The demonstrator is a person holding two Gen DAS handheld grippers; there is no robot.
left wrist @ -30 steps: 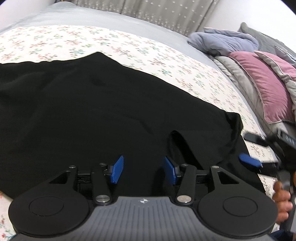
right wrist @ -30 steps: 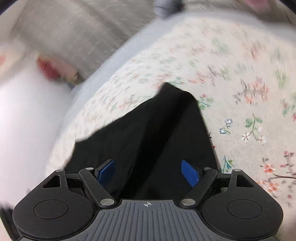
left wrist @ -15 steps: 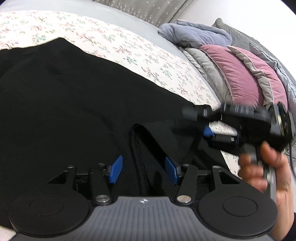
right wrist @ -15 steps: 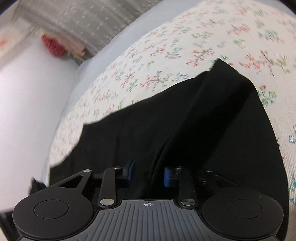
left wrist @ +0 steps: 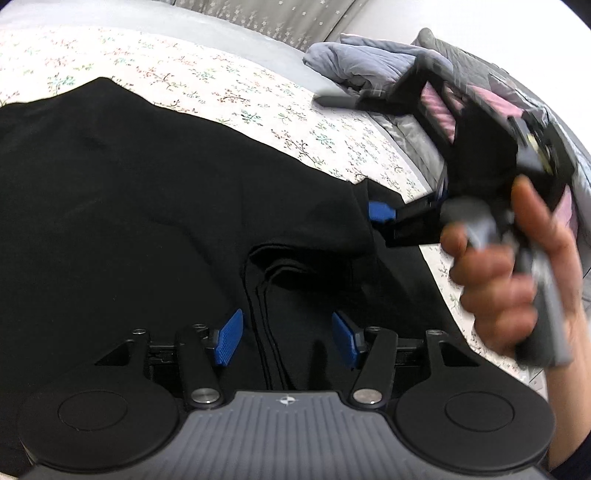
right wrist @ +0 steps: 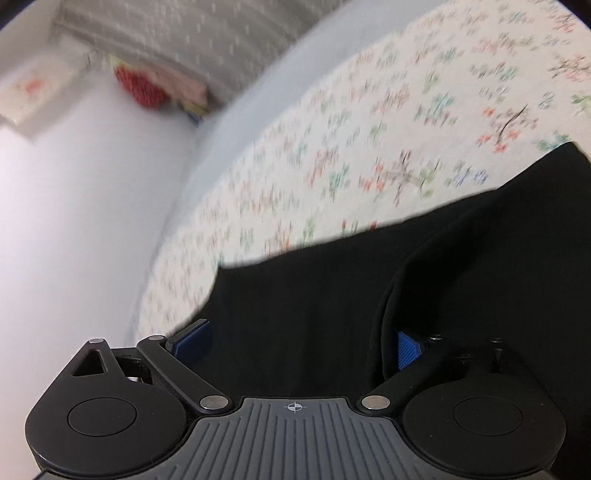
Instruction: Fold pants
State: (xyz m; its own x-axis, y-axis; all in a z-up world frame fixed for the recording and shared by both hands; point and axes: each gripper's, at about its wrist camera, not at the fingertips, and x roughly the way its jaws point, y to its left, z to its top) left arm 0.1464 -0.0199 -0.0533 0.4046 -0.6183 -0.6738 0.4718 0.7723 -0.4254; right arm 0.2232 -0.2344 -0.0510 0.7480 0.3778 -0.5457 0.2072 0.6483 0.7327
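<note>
Black pants (left wrist: 147, 206) lie spread on the floral bed sheet (left wrist: 229, 92), with a layered folded edge (left wrist: 269, 280) running toward me. My left gripper (left wrist: 287, 336) hovers open just above that edge; its blue pads stand apart on either side and do not press the cloth. My right gripper (left wrist: 351, 155), held by a hand (left wrist: 498, 280), hangs at the pants' right end with its jaws opening wide. In the right wrist view, the right gripper (right wrist: 300, 343) has black pants cloth (right wrist: 295, 295) under it and a raised fold (right wrist: 391, 295) by its right pad, not pinched.
Pink pillows (left wrist: 439, 114) and a grey-blue blanket (left wrist: 362, 62) are piled at the bed's right end. A grey curtain (left wrist: 280, 18) hangs behind the bed. In the right wrist view a white wall (right wrist: 74, 221) borders the bed's left edge, with a red item (right wrist: 142, 86) beyond.
The right gripper swung in over the pants' right end, pinched shut around a fold half a second ago, and now stands wide apart. The left gripper stayed over the folded edge.
</note>
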